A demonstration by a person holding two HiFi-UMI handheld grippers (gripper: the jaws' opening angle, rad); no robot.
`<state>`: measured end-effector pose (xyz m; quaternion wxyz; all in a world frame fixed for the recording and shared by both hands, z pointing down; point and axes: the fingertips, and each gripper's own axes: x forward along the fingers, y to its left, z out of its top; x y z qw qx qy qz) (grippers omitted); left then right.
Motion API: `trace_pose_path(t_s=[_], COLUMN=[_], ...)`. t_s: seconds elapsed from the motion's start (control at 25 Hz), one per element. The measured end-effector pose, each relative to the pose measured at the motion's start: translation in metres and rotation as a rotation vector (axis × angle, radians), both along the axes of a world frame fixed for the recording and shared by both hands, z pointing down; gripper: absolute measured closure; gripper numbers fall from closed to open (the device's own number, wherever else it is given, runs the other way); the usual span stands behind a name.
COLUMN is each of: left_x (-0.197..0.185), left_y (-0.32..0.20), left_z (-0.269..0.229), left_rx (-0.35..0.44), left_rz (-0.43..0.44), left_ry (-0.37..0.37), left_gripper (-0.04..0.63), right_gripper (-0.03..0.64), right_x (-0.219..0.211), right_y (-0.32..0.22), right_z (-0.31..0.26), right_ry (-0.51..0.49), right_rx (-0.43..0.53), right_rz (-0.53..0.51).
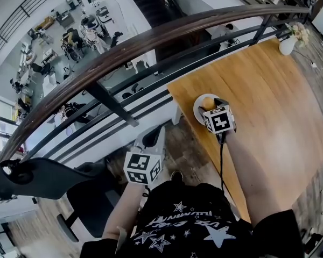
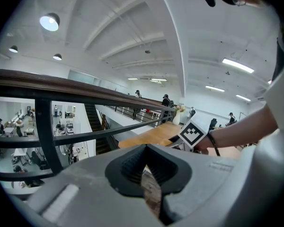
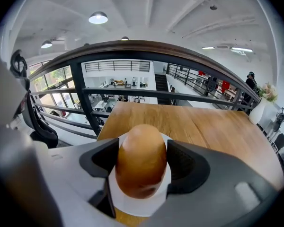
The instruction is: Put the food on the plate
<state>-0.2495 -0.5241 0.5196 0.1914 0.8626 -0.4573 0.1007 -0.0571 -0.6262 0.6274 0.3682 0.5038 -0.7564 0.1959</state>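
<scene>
The right gripper (image 3: 142, 161) has its jaws set wide with a brown bread roll (image 3: 141, 160) pinched between them, a dark pad against each flank of the roll. The roll stands on end over a white plate (image 3: 138, 208), low above it; whether its bottom touches the plate cannot be told. In the head view the plate (image 1: 198, 109) lies near the left edge of the wooden table (image 1: 269, 101), right of centre in the frame, with the roll (image 1: 208, 101) showing orange just above the gripper's marker cube.

The left gripper (image 1: 151, 140) is off the table, lower and left of centre, over the floor beside a dark railing (image 1: 151, 42). Its jaws are pressed together at the tips with nothing between them – only a thin slit shows behind the pads in the left gripper view (image 2: 145, 158)
</scene>
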Motion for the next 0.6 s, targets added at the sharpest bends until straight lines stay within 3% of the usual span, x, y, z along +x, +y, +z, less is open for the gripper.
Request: trace_pose_path(t_s=[0.6], left_x=[0.0014], left_y=[-0.0040], left_z=[-0.0057], left_rx=[0.010], left_rz=[0.004], left_ry=[0.001], left_gripper=[0.594], right_gripper=[0.235], right_x=[0.0096], right_y=[0.0013], right_z=[0.0001], right_ry=[-0.033], right_rx=[-0.013], right_rz=[0.022])
